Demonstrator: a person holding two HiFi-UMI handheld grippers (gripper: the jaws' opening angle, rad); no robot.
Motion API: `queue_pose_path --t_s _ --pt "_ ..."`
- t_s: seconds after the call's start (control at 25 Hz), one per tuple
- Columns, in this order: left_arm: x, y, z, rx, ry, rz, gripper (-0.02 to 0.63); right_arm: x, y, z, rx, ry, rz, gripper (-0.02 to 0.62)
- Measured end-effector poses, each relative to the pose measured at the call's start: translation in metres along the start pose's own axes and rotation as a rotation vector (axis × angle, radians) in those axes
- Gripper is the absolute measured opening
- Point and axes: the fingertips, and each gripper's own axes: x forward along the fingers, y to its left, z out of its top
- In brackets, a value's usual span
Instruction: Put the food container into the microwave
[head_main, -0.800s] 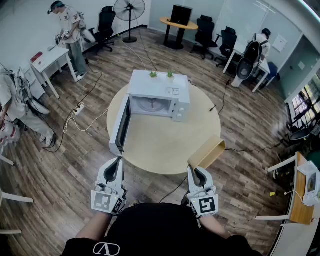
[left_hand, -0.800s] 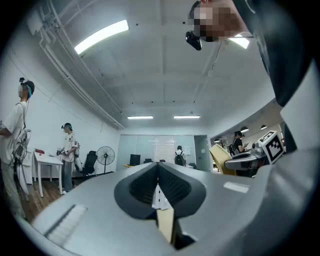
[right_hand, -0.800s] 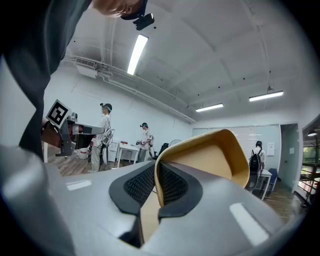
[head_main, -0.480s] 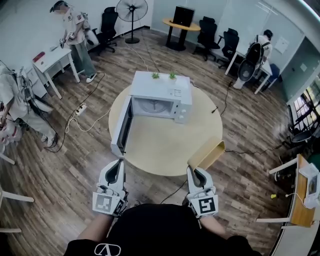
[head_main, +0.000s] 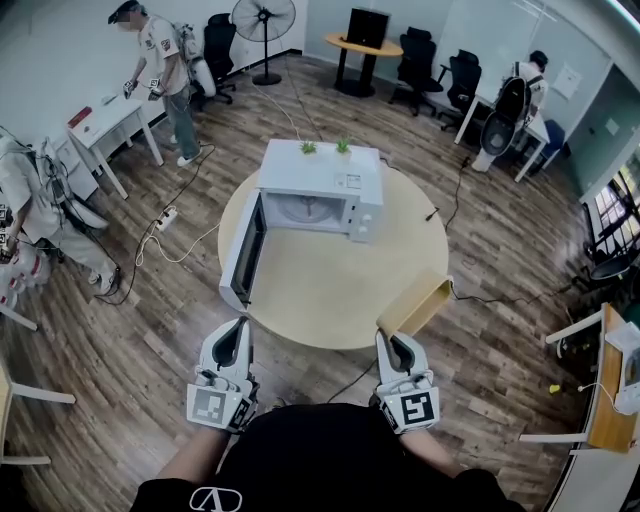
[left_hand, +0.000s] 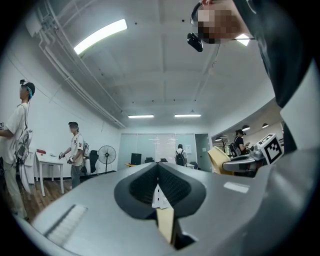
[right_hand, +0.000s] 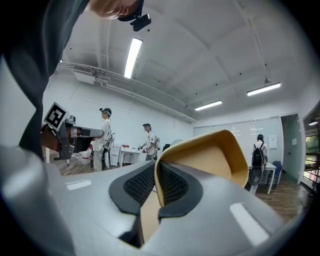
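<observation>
Pinching the food container (head_main: 416, 304), right gripper (head_main: 392, 342); microwave (head_main: 322, 172) open, turntable (head_main: 300, 209) inside.

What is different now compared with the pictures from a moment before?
Only the person beside the white desk stepped slightly rightward. The right gripper still clamps the food container, the left gripper stays shut and empty, the microwave door stays open.

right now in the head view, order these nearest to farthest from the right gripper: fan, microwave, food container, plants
1. food container, clamped in the right gripper, just ahead of it on the right.
2. microwave, centre, ahead and to the left.
3. plants, on the microwave's far top edge.
4. fan, at the far back of the room.
</observation>
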Motion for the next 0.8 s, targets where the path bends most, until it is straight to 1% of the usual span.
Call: queue_pose_path --t_s 0.28,0.44,0.64,0.8 --pt "0.011 -0.032 -0.010 0.020 0.050 -0.002 0.000 -0.014 -0.018 -0.015 0.027 0.006 0.028 0.023" --pt "0.018 -0.060 -0.010 0.016 0.050 -0.018 0.000 -0.027 -0.027 -0.031 0.023 0.014 0.049 0.023" --pt "0.031 -0.094 -0.020 0.034 0.090 -0.024 0.000 -0.041 -0.046 -0.050 0.056 0.013 0.075 0.023" --pt "0.041 -0.116 -0.031 0.048 0.117 -0.037 0.000 -0.045 -0.053 -0.063 -0.001 0.020 0.113 0.023"
